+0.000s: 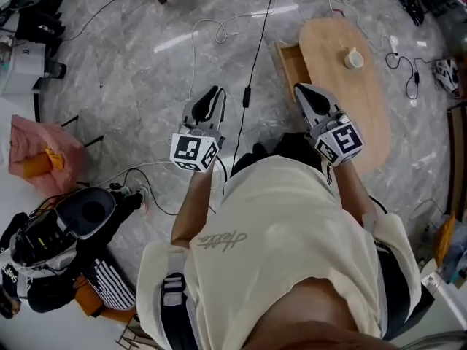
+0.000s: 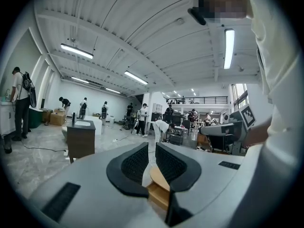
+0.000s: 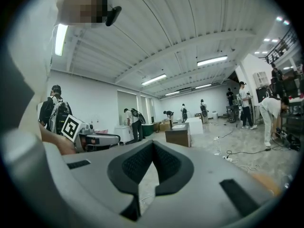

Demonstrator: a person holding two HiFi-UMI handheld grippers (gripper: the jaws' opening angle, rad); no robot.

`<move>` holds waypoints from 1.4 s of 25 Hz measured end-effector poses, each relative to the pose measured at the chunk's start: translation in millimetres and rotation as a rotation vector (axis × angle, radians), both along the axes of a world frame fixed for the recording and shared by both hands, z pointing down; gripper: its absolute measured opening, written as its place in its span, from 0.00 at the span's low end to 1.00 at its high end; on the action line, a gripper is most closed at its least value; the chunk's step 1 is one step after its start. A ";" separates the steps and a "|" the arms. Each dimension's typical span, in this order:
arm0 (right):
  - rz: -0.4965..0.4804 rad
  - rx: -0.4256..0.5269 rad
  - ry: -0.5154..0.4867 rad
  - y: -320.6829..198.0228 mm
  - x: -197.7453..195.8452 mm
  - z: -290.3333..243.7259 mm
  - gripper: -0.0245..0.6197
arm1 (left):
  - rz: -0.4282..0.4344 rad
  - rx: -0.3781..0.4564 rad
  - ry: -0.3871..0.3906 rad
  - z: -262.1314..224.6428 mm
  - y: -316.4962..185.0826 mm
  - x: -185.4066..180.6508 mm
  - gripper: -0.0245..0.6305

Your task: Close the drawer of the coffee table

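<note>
The near end of the coffee table (image 1: 343, 108) is being covered by the right gripper (image 1: 300, 88) and the person's arm (image 1: 356, 192). The inside of the drawer (image 1: 292, 65) is being left too dim to read. A small pale object (image 1: 354, 58) on the tabletop is being shown too small to identify. In the left gripper view, table and drawer are being masked down to a sliver by the jaws.
</note>
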State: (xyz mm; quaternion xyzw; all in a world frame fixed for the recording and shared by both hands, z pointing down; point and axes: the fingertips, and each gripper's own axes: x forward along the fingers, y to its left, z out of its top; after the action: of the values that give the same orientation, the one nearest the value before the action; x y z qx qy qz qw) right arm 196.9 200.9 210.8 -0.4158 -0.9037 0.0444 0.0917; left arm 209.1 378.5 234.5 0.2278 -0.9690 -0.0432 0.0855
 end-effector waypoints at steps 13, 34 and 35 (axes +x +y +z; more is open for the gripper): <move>-0.022 -0.006 0.029 7.8 -94.8 36.3 0.03 | -0.007 -0.008 0.039 25.0 4.3 -85.9 0.12; -0.005 0.007 0.018 -11.6 -289.6 35.8 0.03 | 0.082 0.082 0.072 20.0 -33.3 -295.4 0.12; 0.008 0.008 0.023 -10.2 -291.3 38.9 0.03 | 0.099 0.082 0.073 22.1 -31.8 -300.2 0.12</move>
State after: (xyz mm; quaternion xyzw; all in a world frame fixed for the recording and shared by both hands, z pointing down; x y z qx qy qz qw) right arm -94.5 190.7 249.7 -0.4113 -0.9044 0.0457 0.1035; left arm -91.1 346.7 256.6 0.2769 -0.9502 -0.0867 0.1135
